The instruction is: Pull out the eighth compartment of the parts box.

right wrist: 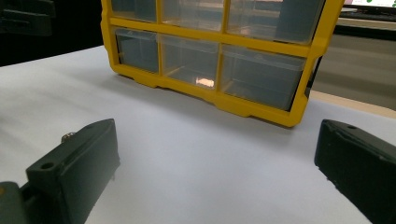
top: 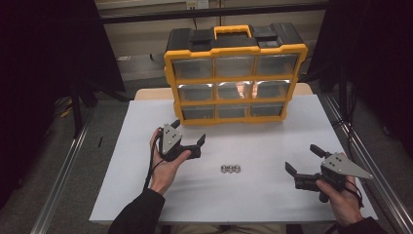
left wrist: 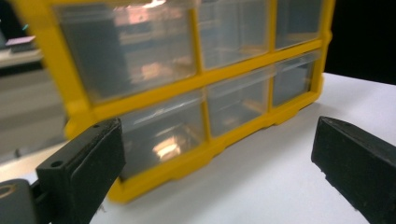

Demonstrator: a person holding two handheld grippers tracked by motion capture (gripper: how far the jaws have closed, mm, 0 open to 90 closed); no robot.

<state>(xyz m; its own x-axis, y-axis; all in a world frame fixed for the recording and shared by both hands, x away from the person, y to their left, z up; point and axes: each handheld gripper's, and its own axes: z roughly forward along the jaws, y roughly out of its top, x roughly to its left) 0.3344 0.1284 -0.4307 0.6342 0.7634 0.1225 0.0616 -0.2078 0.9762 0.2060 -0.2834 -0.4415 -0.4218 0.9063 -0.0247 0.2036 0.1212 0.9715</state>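
Metal nuts (top: 230, 169) between spread grippers

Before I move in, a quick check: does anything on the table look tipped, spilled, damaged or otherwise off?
Nothing stands out. The yellow organizer stands upright at the far edge of the white table, all its clear drawers closed. The small metal nuts lie in a tidy row mid-table. The left gripper and right gripper both hold their jaws wide apart, empty.

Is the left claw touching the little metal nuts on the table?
Apart. In the high view, the left claw is open near the yellow drawer box, and bare white table lies between it and the metal nuts.
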